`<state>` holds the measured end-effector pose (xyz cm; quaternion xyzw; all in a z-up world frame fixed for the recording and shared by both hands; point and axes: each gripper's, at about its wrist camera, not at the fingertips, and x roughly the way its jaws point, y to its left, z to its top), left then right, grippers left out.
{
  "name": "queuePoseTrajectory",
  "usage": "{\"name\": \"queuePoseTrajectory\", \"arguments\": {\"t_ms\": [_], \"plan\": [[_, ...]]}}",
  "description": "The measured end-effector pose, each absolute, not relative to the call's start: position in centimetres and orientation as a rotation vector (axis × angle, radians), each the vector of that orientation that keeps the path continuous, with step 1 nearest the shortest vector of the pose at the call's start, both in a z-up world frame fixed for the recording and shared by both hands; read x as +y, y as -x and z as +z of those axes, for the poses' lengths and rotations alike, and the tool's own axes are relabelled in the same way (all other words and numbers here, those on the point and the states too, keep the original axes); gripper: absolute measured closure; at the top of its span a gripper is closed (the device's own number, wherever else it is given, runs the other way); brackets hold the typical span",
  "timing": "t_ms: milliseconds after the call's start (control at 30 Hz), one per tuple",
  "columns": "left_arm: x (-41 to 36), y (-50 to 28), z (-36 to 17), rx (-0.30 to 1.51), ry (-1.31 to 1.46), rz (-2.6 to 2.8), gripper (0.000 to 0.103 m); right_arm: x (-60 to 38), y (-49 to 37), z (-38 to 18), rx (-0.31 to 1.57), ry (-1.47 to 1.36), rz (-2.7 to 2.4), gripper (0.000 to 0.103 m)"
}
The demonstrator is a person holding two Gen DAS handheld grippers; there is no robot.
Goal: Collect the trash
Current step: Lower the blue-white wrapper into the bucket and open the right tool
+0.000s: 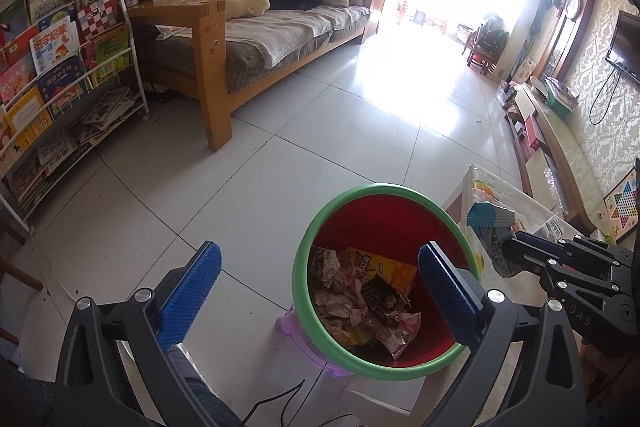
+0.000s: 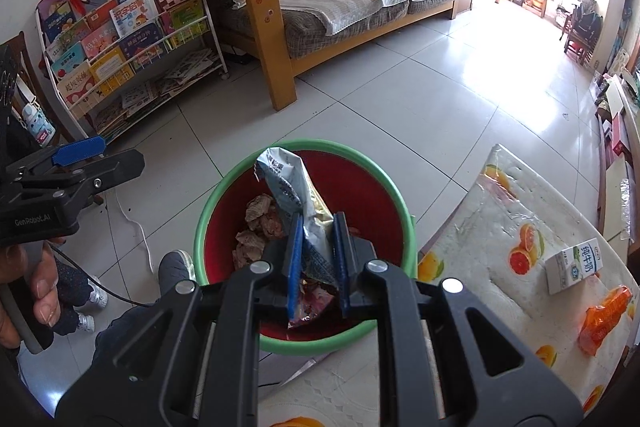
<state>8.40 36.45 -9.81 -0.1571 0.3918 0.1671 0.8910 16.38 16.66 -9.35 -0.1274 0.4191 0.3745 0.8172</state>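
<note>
A red bin with a green rim [image 1: 372,189] [image 2: 224,195] stands just below both grippers and holds crumpled wrappers [image 1: 360,299]. My left gripper [image 1: 320,251] hangs above it, jaws open wide with nothing between the blue pads; in the right wrist view the left gripper [image 2: 108,155] sits left of the bin. My right gripper [image 2: 318,223] is shut on a silver and blue snack wrapper [image 2: 288,179], which sticks up over the bin's mouth. From the left wrist view, the right gripper [image 1: 508,251] and its wrapper [image 1: 488,217] are at the bin's right edge.
A table with a fruit-print cloth [image 2: 480,227] borders the bin on the right; a milk carton [image 2: 574,265] and an orange packet [image 2: 604,315] lie on it. The bin rests on a purple stool [image 1: 288,327]. A sofa [image 1: 280,27] and book rack [image 1: 68,67] stand beyond.
</note>
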Motion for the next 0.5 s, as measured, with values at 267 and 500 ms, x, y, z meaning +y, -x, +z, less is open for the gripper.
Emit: {"name": "queuePoseTrajectory", "arguments": {"t_ms": [267,500], "plan": [[37.4,-7.6,-10.0,0.806,0.345,0.368,0.008,17.3,-15.9,-9.8,0.876,0.287,0.759,0.026],[36.1,-8.1,-9.3,0.800,0.335,0.348,0.008,15.1,-16.3,-8.8,0.862,0.270,0.715,0.011]]}}
